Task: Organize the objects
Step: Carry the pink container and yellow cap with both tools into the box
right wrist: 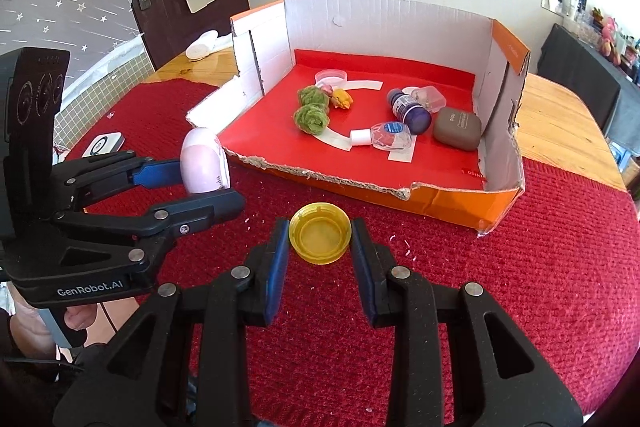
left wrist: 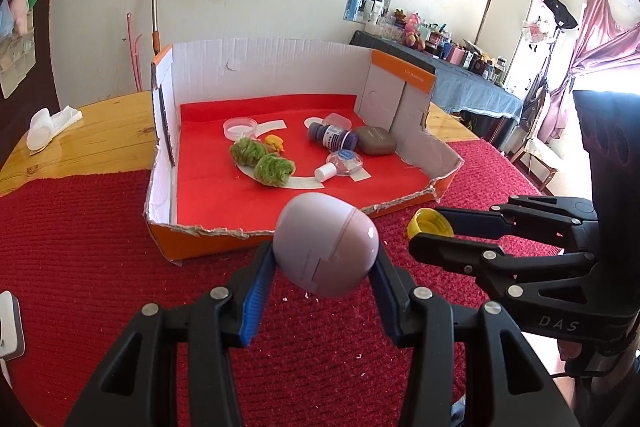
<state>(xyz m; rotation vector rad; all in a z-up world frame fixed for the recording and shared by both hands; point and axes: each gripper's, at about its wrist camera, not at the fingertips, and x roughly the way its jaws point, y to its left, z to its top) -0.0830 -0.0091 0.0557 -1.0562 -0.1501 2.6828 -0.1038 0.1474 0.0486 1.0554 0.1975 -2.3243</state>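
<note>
My left gripper point(left wrist: 324, 263) is shut on a pale pink egg-shaped case point(left wrist: 326, 245), held just in front of the box's torn front edge; it also shows in the right wrist view point(right wrist: 204, 163). My right gripper point(right wrist: 320, 241) is shut on a yellow cap point(right wrist: 320, 238), held low over the red cloth point(right wrist: 520, 267); the cap also shows in the left wrist view point(left wrist: 428, 223). The cardboard box point(left wrist: 208, 239) with a red floor holds two green fuzzy balls point(left wrist: 276, 169), a yellow toy point(left wrist: 276, 143), a dark purple bottle point(left wrist: 332, 138), a clear small bottle point(left wrist: 342, 165), a brown case point(left wrist: 376, 141) and a clear lid point(left wrist: 240, 126).
The box has white walls on three sides point(right wrist: 384, 23) and a low torn front. A wooden table point(left wrist: 100, 131) lies under the red cloth. A white slipper point(left wrist: 40, 129) lies at its far left. A small white device point(right wrist: 105, 143) lies on the cloth.
</note>
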